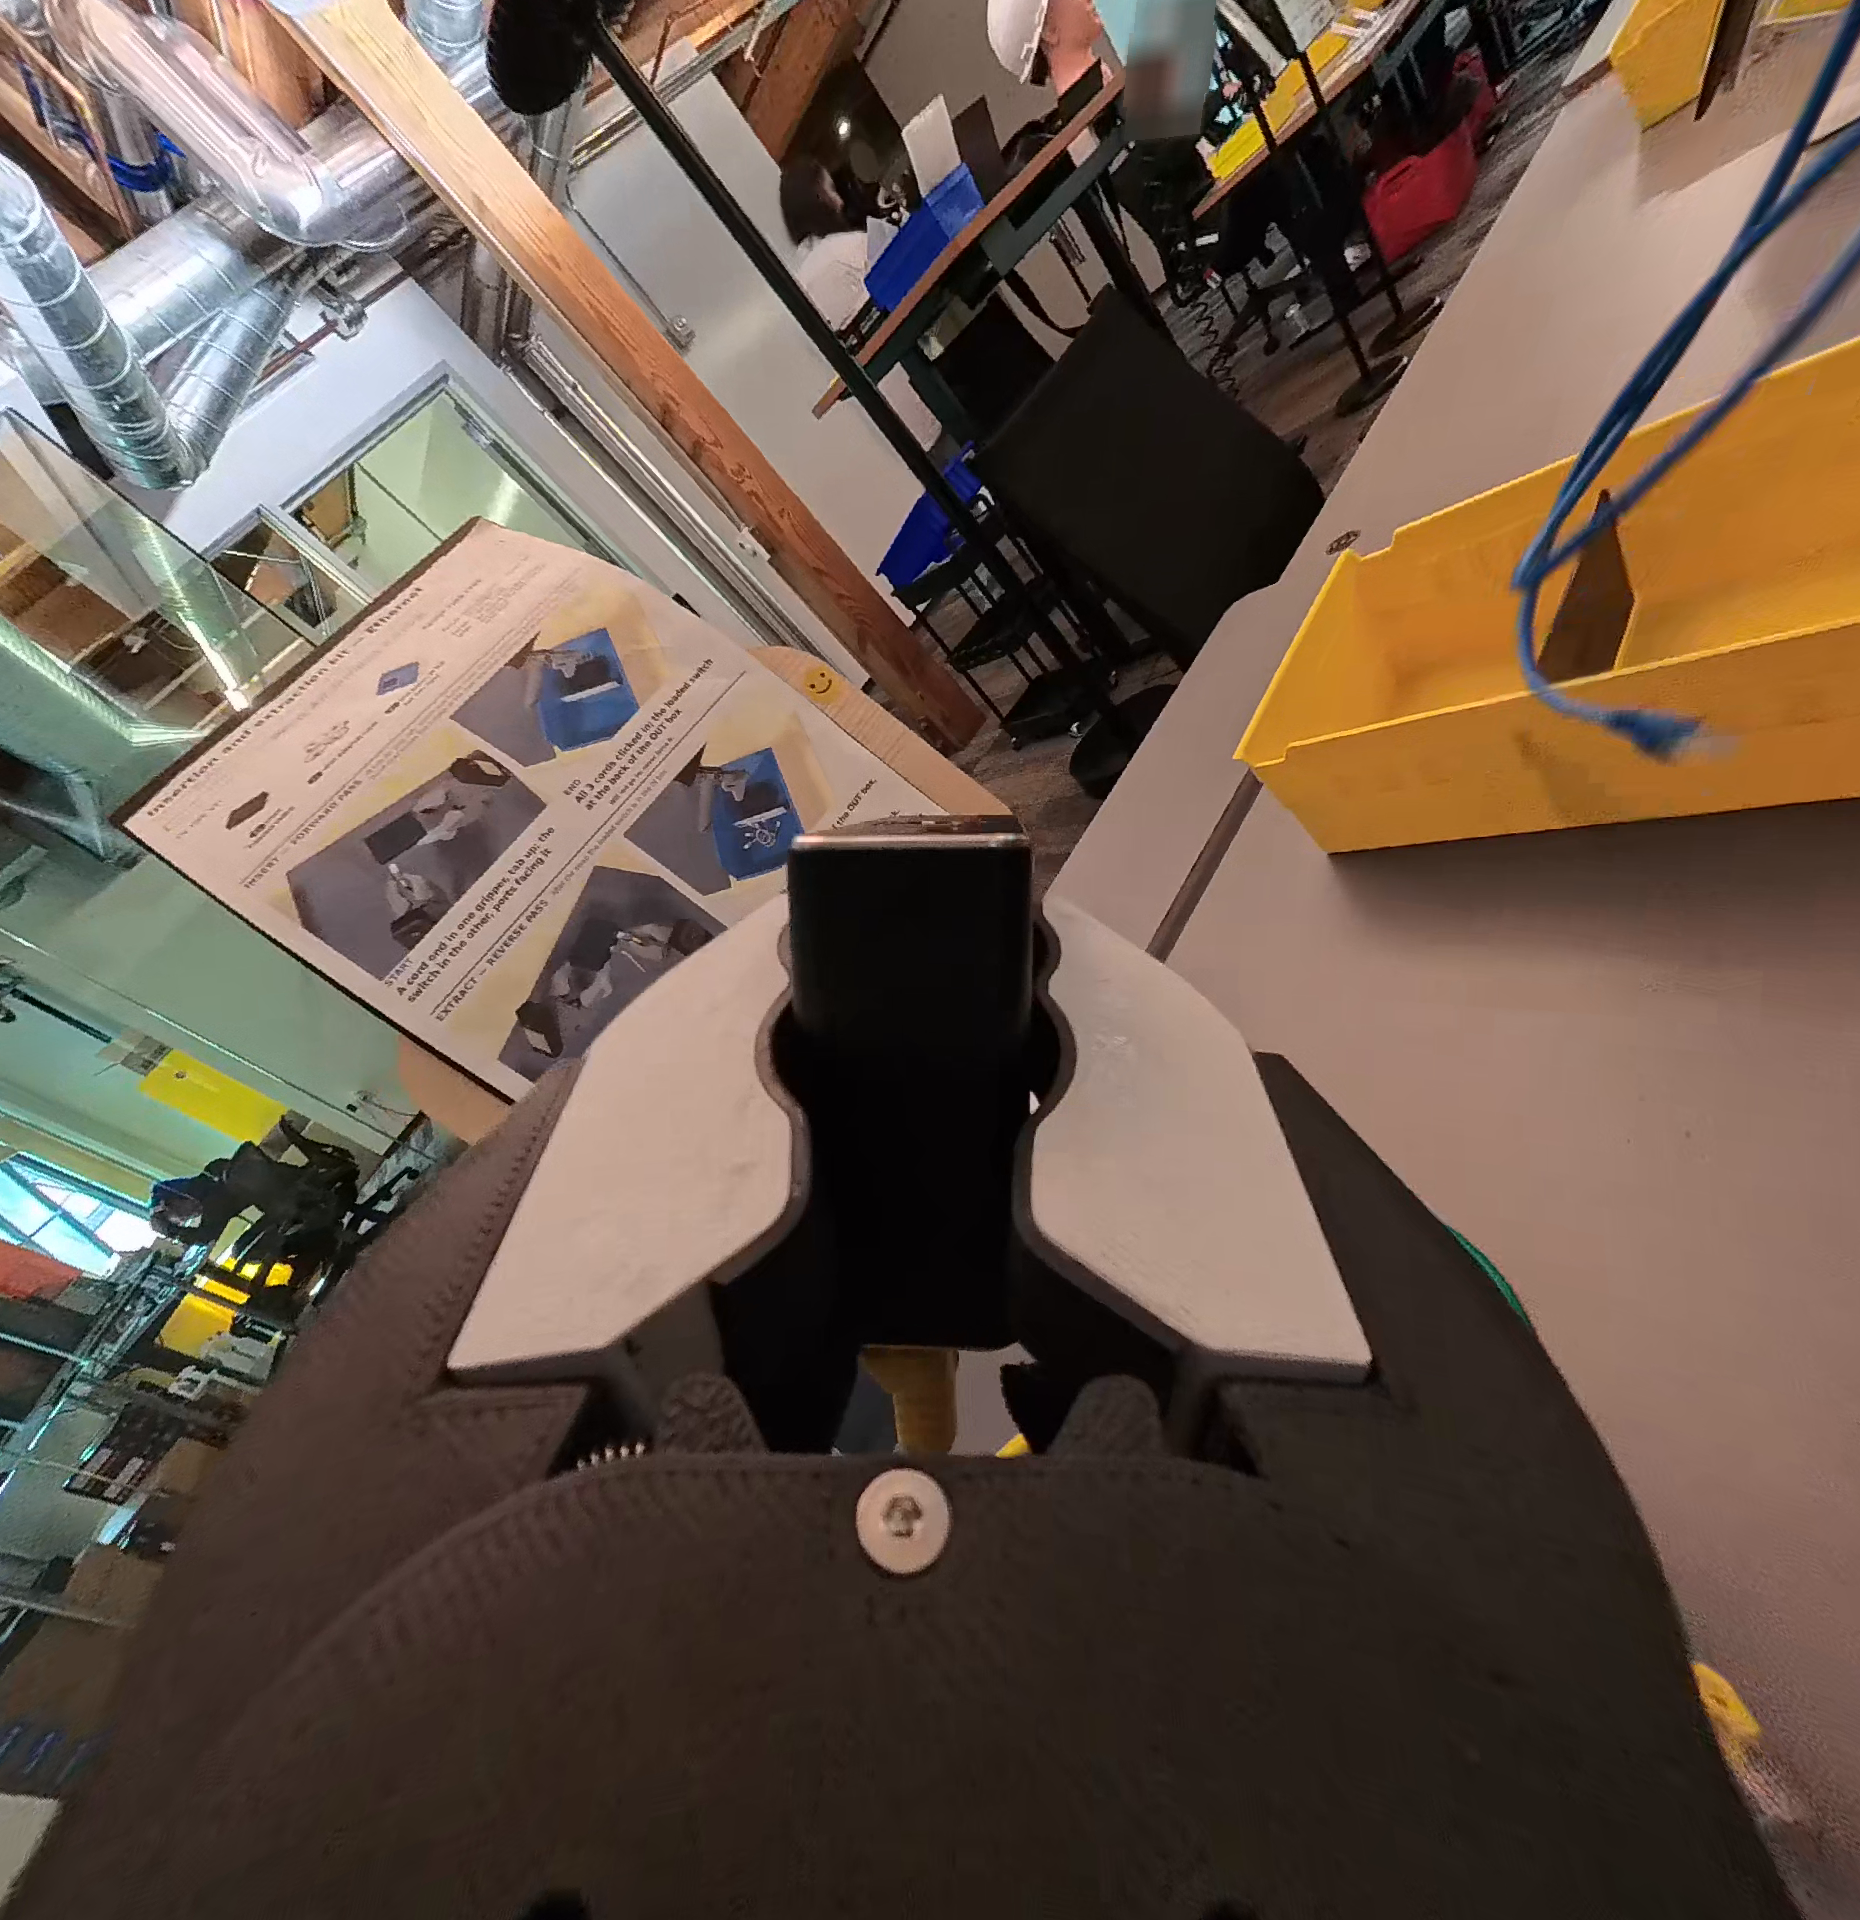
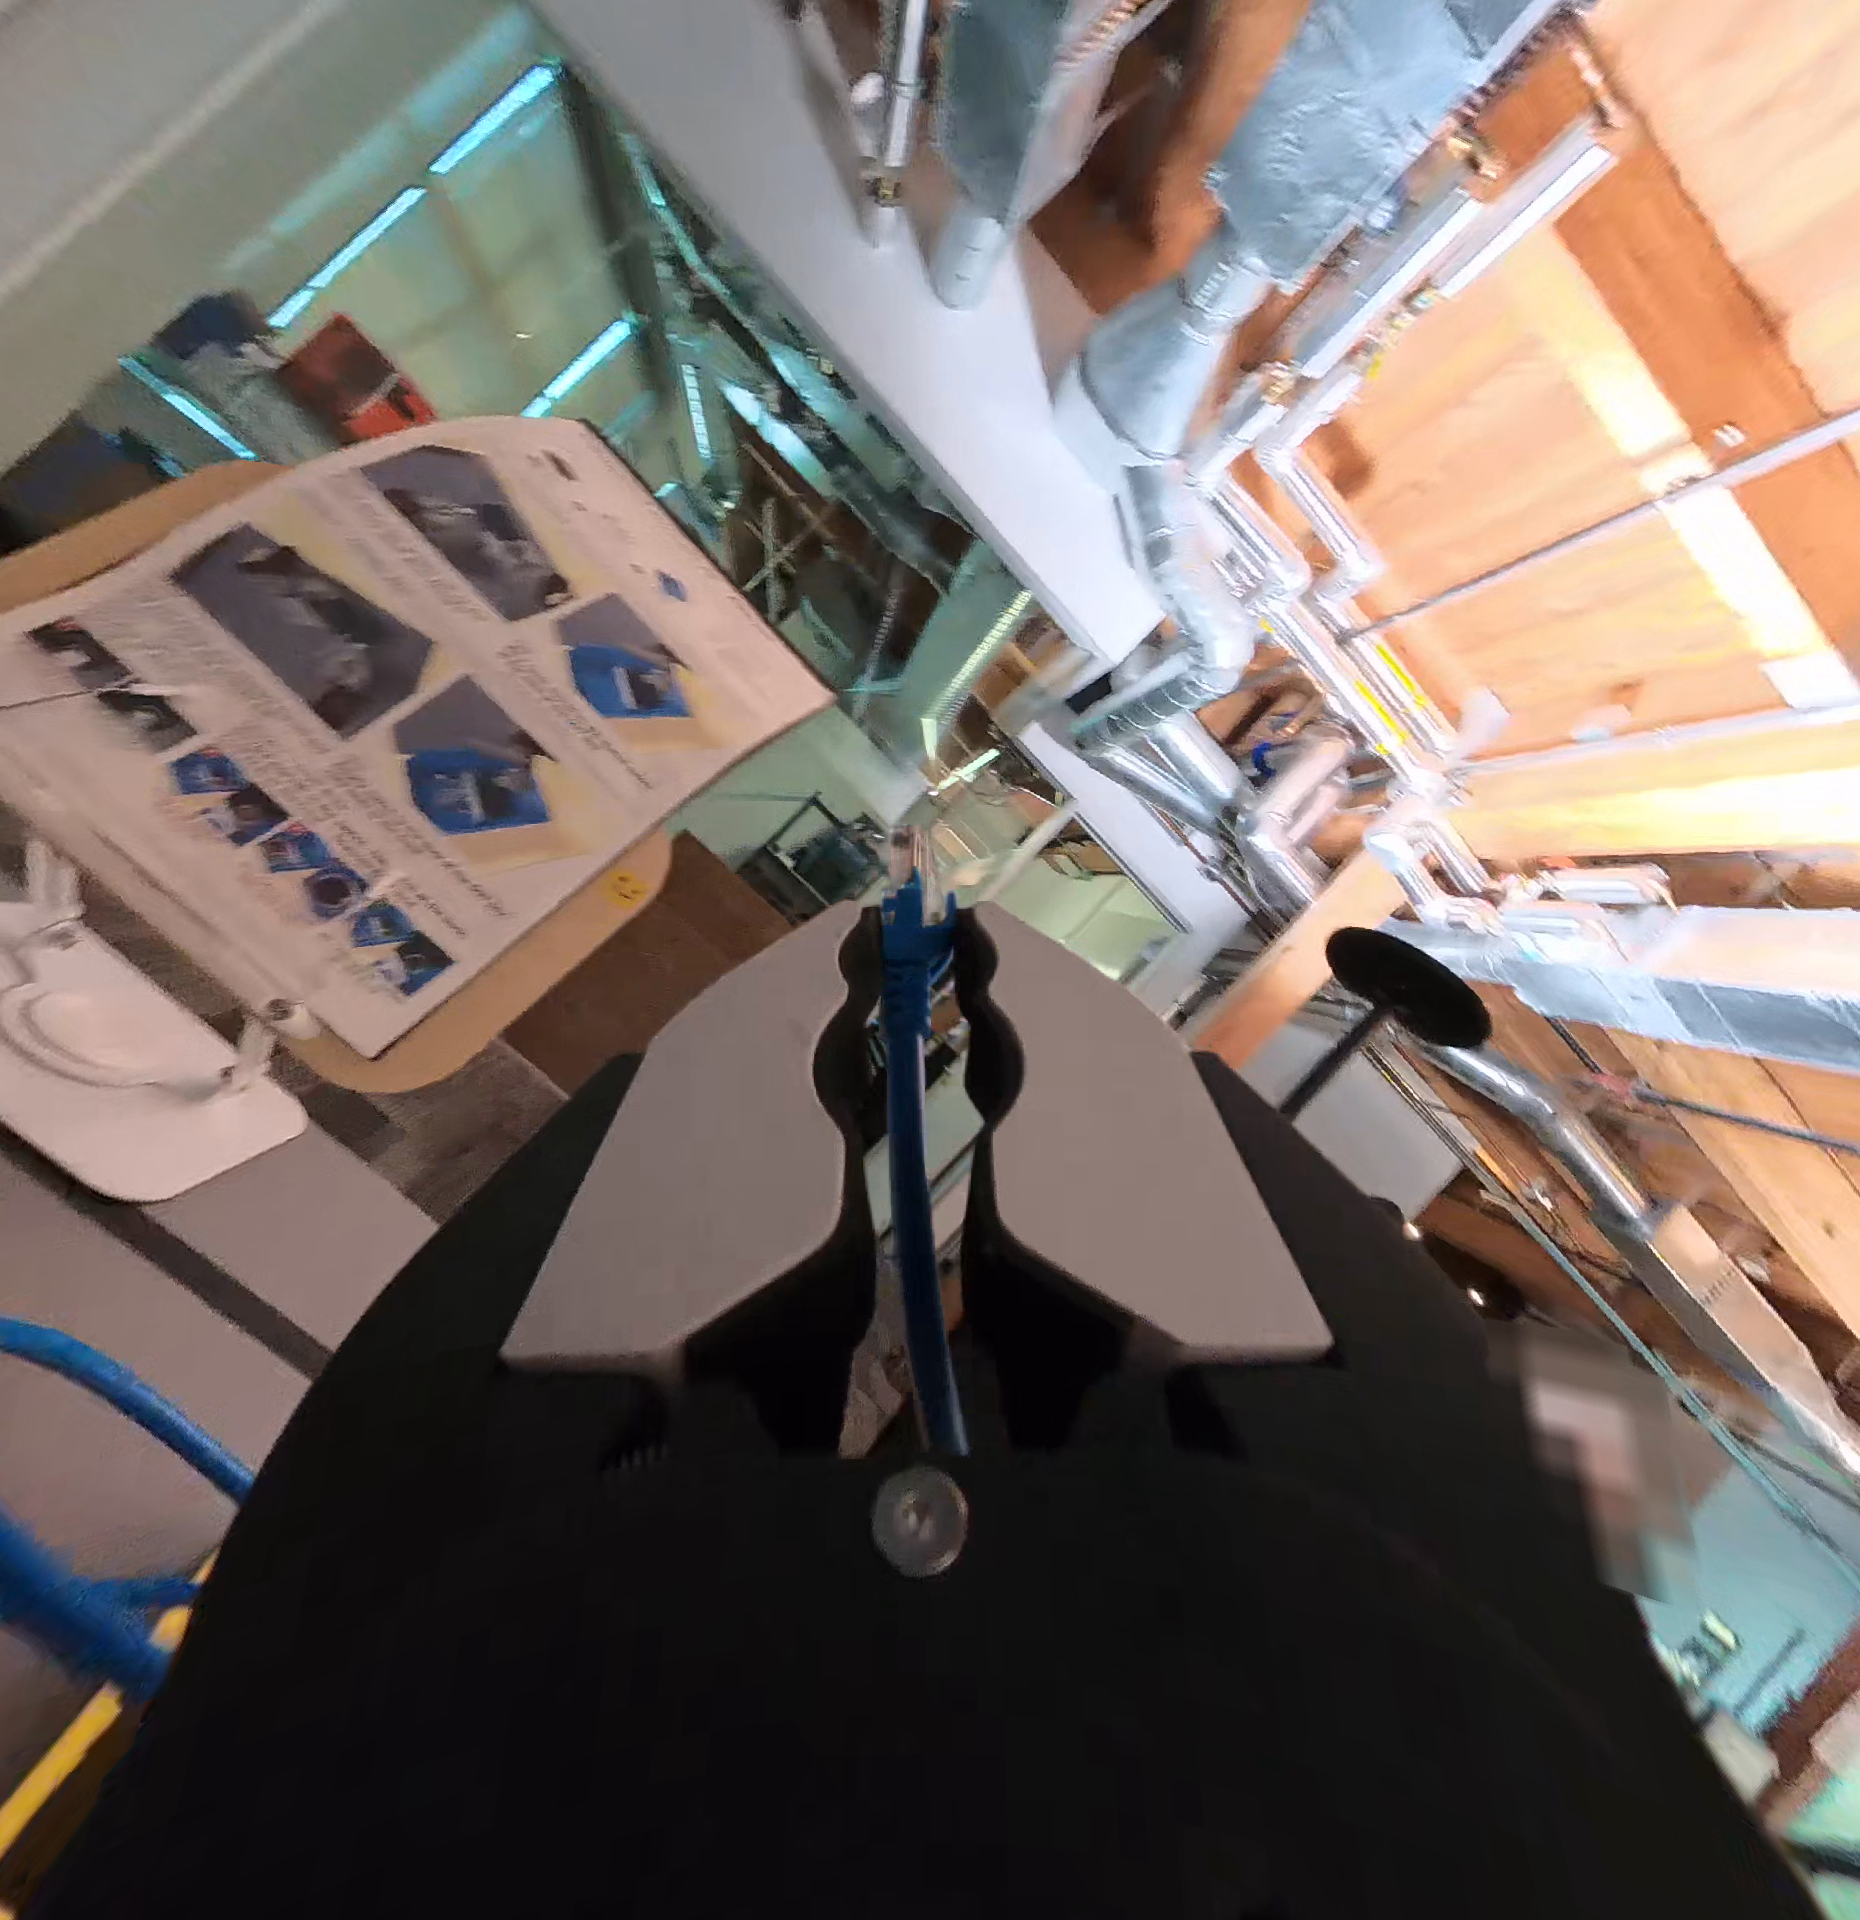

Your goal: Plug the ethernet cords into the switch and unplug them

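My left gripper (image 1: 910, 997) is shut on the black switch (image 1: 905, 1039), which stands up between its grey fingers (image 1: 687, 1101) and is held in the air beside the grey table (image 1: 1528, 1091); its ports do not show. A blue ethernet cord (image 1: 1674, 343) hangs in a loop at the upper right, its free plug (image 1: 1653, 729) dangling over the yellow bin (image 1: 1477, 748). My right gripper (image 2: 910, 935) is shut on a blue ethernet cord (image 2: 910, 1122) just behind its clear plug (image 2: 910, 862), which sticks out past the fingertips, pointing up toward the ceiling.
An instruction poster on a board (image 1: 469, 790) stands behind the table; it also shows in the right wrist view (image 2: 365, 707). More blue cord (image 2: 95, 1392) loops at the lower left by a yellow bin edge (image 2: 64, 1756). A second yellow bin (image 1: 1674, 52) sits far right. The gap from one gripper's tips to the other's is roughly 30 cm.
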Demonstrator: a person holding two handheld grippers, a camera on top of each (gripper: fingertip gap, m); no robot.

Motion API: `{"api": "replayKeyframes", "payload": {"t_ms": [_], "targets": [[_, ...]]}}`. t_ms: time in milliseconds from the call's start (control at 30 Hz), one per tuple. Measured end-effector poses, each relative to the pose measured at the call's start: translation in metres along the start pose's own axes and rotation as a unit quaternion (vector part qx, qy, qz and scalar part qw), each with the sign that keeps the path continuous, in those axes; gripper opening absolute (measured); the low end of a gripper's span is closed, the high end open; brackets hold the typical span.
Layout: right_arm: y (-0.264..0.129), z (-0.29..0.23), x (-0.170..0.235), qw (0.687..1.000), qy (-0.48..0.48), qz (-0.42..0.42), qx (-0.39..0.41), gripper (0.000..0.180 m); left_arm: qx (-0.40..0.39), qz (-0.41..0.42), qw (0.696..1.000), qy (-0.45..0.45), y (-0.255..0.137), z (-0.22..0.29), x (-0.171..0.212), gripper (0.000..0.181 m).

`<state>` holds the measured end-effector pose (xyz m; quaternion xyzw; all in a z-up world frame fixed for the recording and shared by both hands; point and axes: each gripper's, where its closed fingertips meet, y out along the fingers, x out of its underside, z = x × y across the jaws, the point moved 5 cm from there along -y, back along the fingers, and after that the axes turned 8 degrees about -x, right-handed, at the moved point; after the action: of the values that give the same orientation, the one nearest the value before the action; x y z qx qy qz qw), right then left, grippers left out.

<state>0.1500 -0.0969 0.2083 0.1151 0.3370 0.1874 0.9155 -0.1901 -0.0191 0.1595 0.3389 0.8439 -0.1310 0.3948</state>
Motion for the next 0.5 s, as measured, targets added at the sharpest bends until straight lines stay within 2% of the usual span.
{"api": "replayKeyframes", "payload": {"t_ms": [67,200,333,400,433,500], "targets": [[-0.008,0.015,0.011,1.000,0.018,-0.001,0.026,0.014,0.004,0.001,1.000,0.000,0.000,0.002,-0.001,0.036],[-0.009,0.023,0.043,0.998,0.021,-0.054,0.021,0.014,0.012,-0.001,1.000,0.005,0.002,0.007,-0.002,0.036],[0.002,0.002,0.090,0.980,0.028,-0.168,-0.100,0.014,0.017,-0.006,1.000,0.009,0.006,0.011,-0.001,0.036],[-0.001,-0.027,0.117,0.944,0.041,-0.230,-0.233,0.015,0.019,-0.010,1.000,0.012,0.008,0.013,0.001,0.036],[-0.003,-0.036,0.130,0.933,0.026,-0.250,-0.256,0.015,0.019,-0.012,1.000,0.012,0.009,0.014,0.001,0.036],[-0.010,-0.058,0.154,0.888,0.064,-0.301,-0.342,0.015,0.022,-0.015,1.000,0.014,0.011,0.015,0.003,0.036]]}}
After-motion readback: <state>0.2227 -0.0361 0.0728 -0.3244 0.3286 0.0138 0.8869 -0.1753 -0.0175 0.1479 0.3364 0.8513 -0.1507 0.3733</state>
